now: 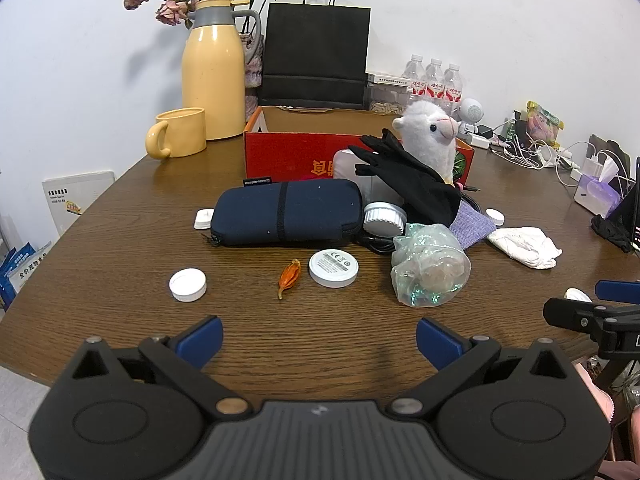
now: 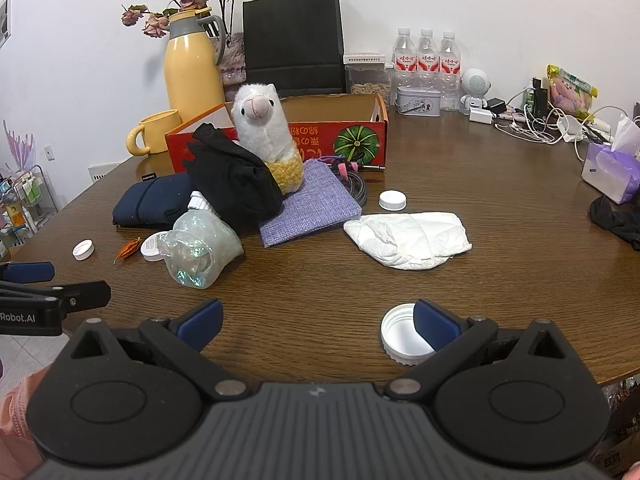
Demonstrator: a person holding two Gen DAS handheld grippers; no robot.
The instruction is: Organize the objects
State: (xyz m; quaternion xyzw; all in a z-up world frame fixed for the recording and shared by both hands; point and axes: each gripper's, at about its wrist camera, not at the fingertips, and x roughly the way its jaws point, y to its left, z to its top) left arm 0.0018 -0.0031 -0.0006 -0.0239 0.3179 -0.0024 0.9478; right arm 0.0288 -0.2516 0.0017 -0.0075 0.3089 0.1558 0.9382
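Both tools are hovering over the near edge of the wooden table (image 1: 120,216), nothing gripped. The left gripper (image 1: 319,338) is standing spread wide with bare wood between its blue pads, and the right gripper (image 2: 318,322) is likewise spread wide, its right pad overlapping the large white lid (image 2: 400,336) lying mouth-up at about 1 o'clock from it.

The clutter is sitting at 12 o'clock: the navy pouch (image 1: 286,212), black glove (image 1: 408,178), plush alpaca (image 2: 266,136) on the purple cloth pad (image 2: 310,206), crinkled plastic bag (image 1: 430,264), round white puck (image 1: 333,268) and small white cap (image 1: 187,284). The open red box (image 2: 360,136) behind them is probably the collecting place.

Judging the step as a first pick, starting with rigid pieces is looking sensible. For the large white lid, keep the fingers straddling its rim before closing, since it is likely sliding easily on smooth wood.
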